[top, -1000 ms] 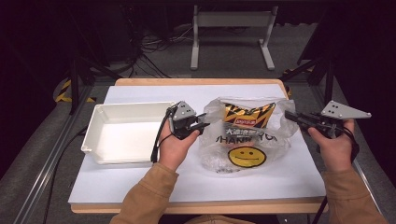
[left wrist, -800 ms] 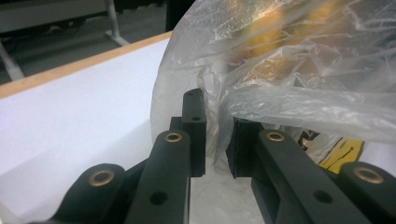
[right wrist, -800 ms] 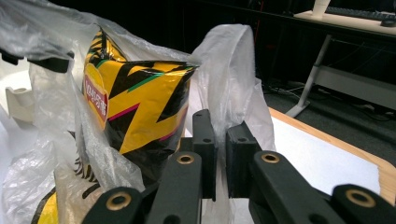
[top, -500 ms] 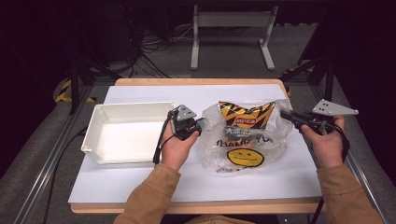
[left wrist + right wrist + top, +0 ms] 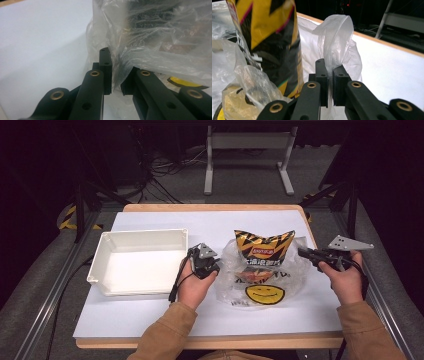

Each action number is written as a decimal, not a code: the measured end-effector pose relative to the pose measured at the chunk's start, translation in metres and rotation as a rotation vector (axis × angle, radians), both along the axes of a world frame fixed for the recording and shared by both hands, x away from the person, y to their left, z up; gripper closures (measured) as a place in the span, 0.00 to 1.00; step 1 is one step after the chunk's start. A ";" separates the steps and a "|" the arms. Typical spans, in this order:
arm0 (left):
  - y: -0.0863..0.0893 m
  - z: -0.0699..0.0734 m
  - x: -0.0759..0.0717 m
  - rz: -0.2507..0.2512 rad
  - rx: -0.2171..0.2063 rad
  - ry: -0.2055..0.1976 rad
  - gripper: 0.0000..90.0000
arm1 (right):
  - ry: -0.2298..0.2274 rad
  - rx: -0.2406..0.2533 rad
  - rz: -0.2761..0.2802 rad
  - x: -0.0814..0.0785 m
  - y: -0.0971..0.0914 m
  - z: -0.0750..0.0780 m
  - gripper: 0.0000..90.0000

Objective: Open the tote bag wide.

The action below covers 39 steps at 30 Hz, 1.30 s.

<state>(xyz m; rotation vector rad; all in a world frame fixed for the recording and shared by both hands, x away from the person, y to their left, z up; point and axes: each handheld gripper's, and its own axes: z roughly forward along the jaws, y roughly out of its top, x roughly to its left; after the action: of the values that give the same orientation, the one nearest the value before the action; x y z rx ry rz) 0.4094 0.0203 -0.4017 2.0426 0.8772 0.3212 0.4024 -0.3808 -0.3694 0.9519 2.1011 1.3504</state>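
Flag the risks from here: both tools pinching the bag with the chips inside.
1. The right tool grips only a thin twist of the plastic bag; the film may slip out or tear.
2. The left tool pinches bunched film at the bag's side; an uneven pull could tip the upright chip packet.

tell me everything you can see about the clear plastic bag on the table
The plastic bag is thin, clear and crinkled, with a yellow smiley face printed on its front. It lies on the white table cover, right of the white tray, mouth pulled wide. A black and yellow chip bag stands in it, top poking out. The left gripper pinches its left edge, and the right gripper clamps a bunched handle on its right edge.
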 end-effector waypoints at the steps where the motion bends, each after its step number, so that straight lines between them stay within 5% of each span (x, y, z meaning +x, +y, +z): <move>1: -0.001 -0.002 0.000 -0.005 0.005 0.005 0.92 | 0.005 -0.001 0.002 0.000 0.000 -0.002 0.95; 21: -0.015 -0.030 -0.003 -0.048 0.126 0.127 0.93 | 0.162 -0.067 0.015 0.001 0.000 -0.043 0.93; 32: -0.012 -0.035 -0.003 -0.048 0.131 0.158 0.92 | 0.248 -0.135 0.007 0.002 -0.003 -0.061 0.90; 36: -0.010 -0.032 -0.006 -0.049 0.124 0.146 0.84 | 0.252 -0.130 0.002 0.001 -0.004 -0.062 0.84; 39: -0.008 -0.027 -0.009 -0.057 0.115 0.115 0.66 | 0.238 -0.119 -0.010 -0.002 -0.005 -0.056 0.72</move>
<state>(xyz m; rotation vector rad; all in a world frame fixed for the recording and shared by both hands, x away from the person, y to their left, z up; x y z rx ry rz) 0.4000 0.0127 -0.4290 2.2061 0.8858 0.2287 0.4001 -0.3856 -0.4255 1.1175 2.3189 1.1402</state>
